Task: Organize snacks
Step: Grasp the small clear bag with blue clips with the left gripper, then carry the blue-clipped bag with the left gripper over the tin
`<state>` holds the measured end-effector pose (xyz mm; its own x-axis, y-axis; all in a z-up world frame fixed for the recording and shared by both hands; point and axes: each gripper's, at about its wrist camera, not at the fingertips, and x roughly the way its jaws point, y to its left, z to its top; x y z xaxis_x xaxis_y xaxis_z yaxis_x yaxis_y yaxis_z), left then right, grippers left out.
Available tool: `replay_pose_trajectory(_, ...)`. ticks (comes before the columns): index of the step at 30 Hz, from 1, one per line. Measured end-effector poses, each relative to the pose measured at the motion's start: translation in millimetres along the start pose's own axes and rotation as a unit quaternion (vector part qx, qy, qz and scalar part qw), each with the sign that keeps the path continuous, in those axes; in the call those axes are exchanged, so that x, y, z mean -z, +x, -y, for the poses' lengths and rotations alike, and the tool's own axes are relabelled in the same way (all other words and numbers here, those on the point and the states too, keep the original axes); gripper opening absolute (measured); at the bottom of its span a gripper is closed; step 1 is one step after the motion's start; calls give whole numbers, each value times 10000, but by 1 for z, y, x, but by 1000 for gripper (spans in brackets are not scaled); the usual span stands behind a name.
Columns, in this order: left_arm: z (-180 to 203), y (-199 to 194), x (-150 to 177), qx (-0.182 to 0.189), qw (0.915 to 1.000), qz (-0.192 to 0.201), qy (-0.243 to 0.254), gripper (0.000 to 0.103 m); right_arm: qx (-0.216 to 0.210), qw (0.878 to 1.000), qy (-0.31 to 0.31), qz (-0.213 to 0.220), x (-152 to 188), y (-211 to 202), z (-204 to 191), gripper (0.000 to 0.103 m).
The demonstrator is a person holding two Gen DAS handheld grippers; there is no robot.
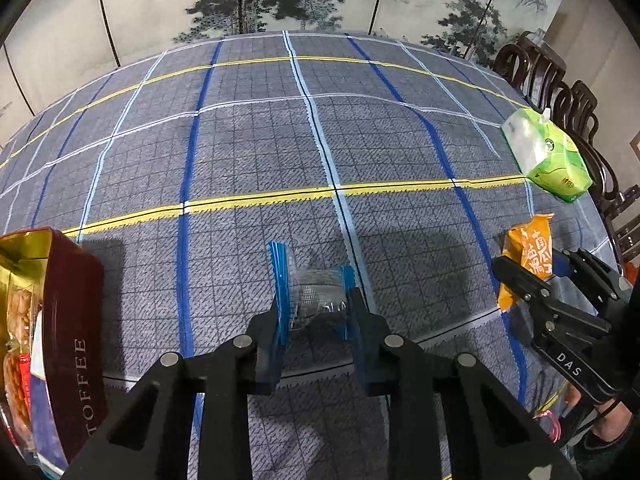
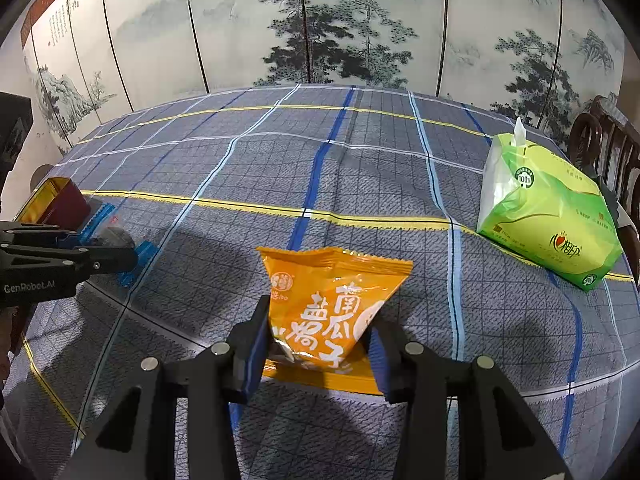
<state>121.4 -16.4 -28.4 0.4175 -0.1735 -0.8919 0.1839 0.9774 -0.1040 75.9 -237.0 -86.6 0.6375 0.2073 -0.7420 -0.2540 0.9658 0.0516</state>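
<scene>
My left gripper point(image 1: 316, 316) is shut on a small clear snack packet with blue ends point(image 1: 316, 292), held just above the checked tablecloth. A dark red toffee tin point(image 1: 74, 340) with several snacks inside stands at its left. My right gripper point(image 2: 320, 340) is shut on an orange snack bag point(image 2: 332, 308) with Chinese print, held over the cloth. The right gripper and its orange bag point(image 1: 528, 256) also show at the right of the left wrist view. The left gripper with the clear packet point(image 2: 116, 238) and the tin point(image 2: 60, 200) show at the left of the right wrist view.
A green tissue pack point(image 2: 548, 220) lies at the table's right side; it also shows in the left wrist view point(image 1: 548, 156). Dark wooden chairs point(image 1: 560, 92) stand along the right edge. A painted folding screen point(image 2: 320, 20) stands behind the table.
</scene>
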Motion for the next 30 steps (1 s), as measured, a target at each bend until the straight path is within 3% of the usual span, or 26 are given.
replay_pose_trajectory(12,-4,-14,13,-47,10000,7,-49,24,17,10000,-19,-6,0,-1,0,45)
replay_pose_trajectory(17,-6,-23,21,-91,9997,-165,-133,24,48,10000,-46,-13,-1,-2,-1,45)
replay_pose_trajectory(30,-18,-87,48,-164,9997,-15,-189,24,200,9996,-176,-45,-1,-2,-8,45)
